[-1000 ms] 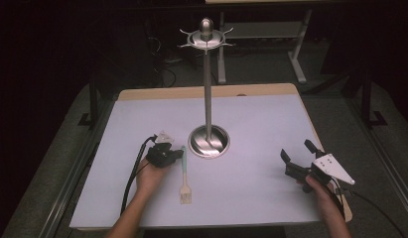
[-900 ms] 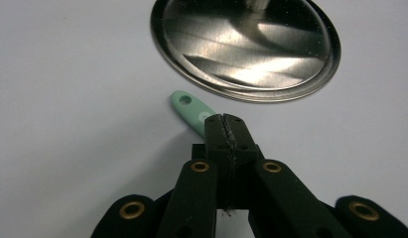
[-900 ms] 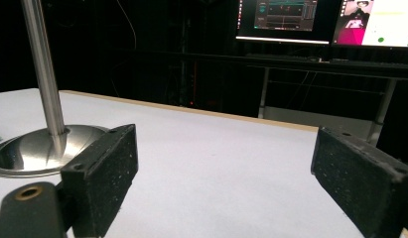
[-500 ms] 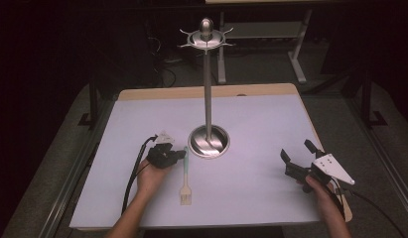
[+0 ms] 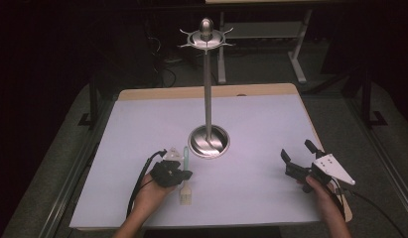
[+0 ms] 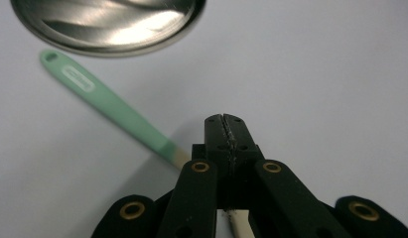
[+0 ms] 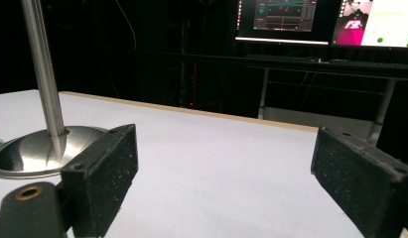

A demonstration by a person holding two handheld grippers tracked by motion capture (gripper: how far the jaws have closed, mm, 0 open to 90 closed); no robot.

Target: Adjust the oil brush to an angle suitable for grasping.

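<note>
We take the polished metal stand point(image 5: 208, 141) as our landmark: its round base sits near the middle of the white table point(image 5: 142, 114), and its thin pole rises to a crown of hooks at the top. Just left of that base and a little nearer to us lies a small brush point(image 5: 185, 178) with a mint-green handle and a cream head, the handle's end close to the base rim and the head pointing toward us. Our left gripper point(image 5: 180, 175) sits over the brush; in the left gripper view its jaws are pressed together with no gap, above the brush's pale neck point(image 6: 179, 156), and we see nothing caught between the tips. Well to the right of the base, over bare table, our right gripper point(image 5: 297, 157) has its jaws spread wide and holds nothing, its padded faces framing the stand's pole point(image 7: 42, 74).
</note>
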